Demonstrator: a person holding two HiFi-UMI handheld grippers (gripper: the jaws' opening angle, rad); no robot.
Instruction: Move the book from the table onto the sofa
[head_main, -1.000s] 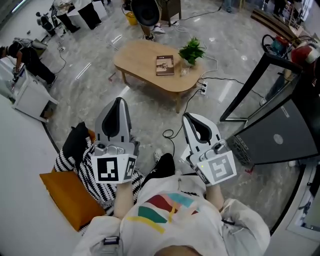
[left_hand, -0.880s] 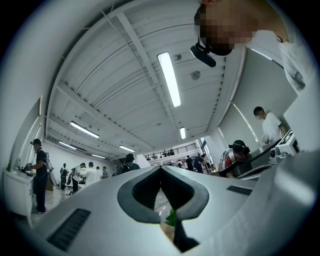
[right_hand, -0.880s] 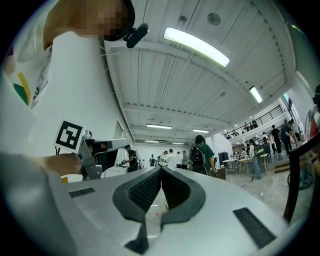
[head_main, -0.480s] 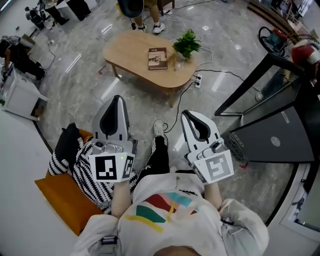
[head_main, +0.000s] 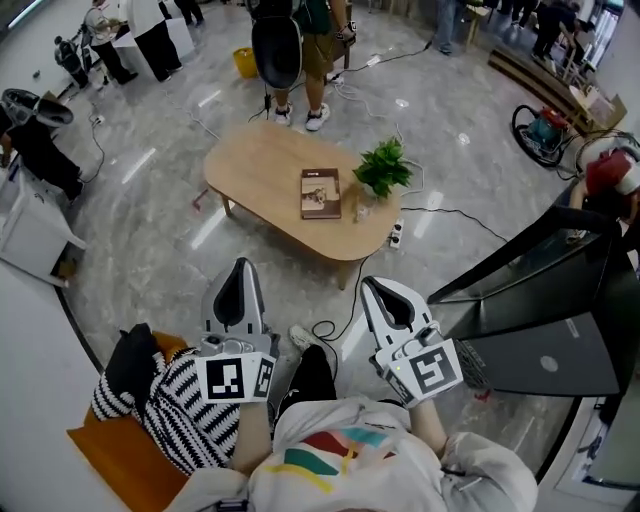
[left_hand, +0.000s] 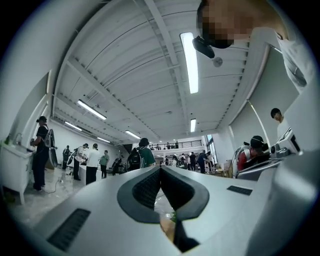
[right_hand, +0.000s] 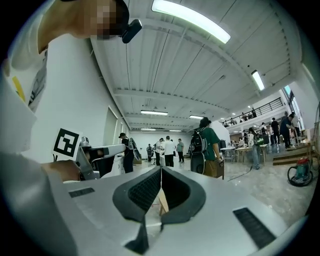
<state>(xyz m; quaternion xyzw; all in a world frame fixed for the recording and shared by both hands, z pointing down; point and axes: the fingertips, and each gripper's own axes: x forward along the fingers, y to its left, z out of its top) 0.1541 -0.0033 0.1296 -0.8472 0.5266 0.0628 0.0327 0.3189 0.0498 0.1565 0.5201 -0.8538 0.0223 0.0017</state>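
Observation:
The brown book (head_main: 320, 192) lies flat on the oval wooden table (head_main: 255, 170), left of a small potted plant (head_main: 382, 170). My left gripper (head_main: 238, 266) and right gripper (head_main: 384, 286) are held side by side well short of the table's near edge, pointing toward it. Both are shut with nothing between the jaws. In the left gripper view (left_hand: 160, 169) and the right gripper view (right_hand: 161, 171) the pads meet at the tips. The sofa shows at lower left as an orange cushion (head_main: 105, 458) with a striped cloth (head_main: 175, 405).
A person (head_main: 300, 40) stands at the table's far side. Cables and a power strip (head_main: 396, 235) lie on the floor by the table's right end. A dark slanted stand (head_main: 530, 300) rises at the right. Other people and equipment fill the hall behind.
The table and book now sit lower and more central in the head view. Both grippers have dropped lower in the frame. A standing person has come into view behind the table.

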